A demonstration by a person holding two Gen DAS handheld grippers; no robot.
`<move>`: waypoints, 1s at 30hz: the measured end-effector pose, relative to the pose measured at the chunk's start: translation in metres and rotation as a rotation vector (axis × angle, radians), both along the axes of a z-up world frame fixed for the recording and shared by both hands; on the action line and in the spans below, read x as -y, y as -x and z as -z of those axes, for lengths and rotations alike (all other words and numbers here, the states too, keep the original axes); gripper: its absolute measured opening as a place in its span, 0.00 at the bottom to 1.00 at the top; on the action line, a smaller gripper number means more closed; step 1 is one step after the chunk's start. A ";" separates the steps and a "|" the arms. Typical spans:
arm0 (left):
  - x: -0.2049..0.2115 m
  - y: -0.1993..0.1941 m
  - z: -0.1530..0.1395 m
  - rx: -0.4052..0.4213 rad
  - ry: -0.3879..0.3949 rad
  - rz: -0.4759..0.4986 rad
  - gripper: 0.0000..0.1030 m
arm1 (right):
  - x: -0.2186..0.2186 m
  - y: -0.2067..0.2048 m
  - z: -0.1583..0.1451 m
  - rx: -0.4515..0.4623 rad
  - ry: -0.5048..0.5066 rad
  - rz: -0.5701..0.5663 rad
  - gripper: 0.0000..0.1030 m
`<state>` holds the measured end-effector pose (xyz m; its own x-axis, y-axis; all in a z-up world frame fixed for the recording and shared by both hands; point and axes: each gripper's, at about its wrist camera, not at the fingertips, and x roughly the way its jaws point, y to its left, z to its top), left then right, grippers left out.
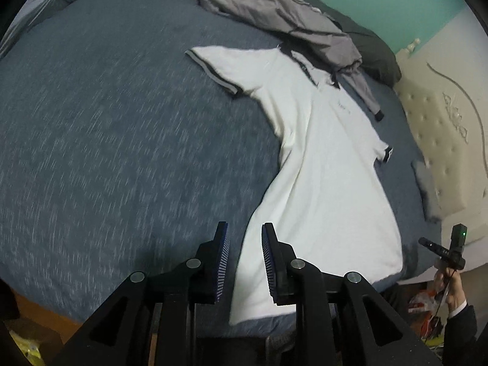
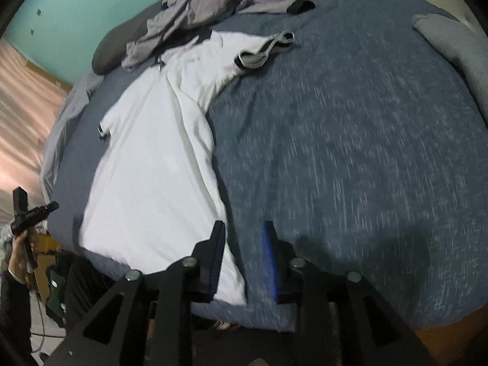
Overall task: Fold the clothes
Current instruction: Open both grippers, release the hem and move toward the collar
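A white polo shirt (image 1: 320, 164) with dark-striped sleeve cuffs lies spread face up on the blue heathered bedspread (image 1: 122, 152), its collar towards the far side of the bed and its hem near the near edge. A crumpled grey jacket (image 1: 274, 15) lies just beyond the collar and overlaps it. In the left wrist view, the left gripper (image 1: 244, 262) hangs above the shirt's lower hem corner, its jaws parted a little with nothing between them. In the right wrist view, the right gripper (image 2: 242, 262) hangs over the hem's other corner, also slightly parted and empty. A cream tufted headboard (image 1: 442, 140) borders the bed. A hand (image 1: 451, 286) at the frame's edge holds a dark device.
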<state>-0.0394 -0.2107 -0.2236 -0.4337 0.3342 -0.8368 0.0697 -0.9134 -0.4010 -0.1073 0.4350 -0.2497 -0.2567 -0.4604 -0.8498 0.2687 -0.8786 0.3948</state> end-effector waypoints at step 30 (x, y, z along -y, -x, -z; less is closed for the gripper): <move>-0.035 0.326 0.023 -0.042 0.079 0.066 0.25 | 0.144 0.302 0.008 -0.105 -0.021 -0.100 0.42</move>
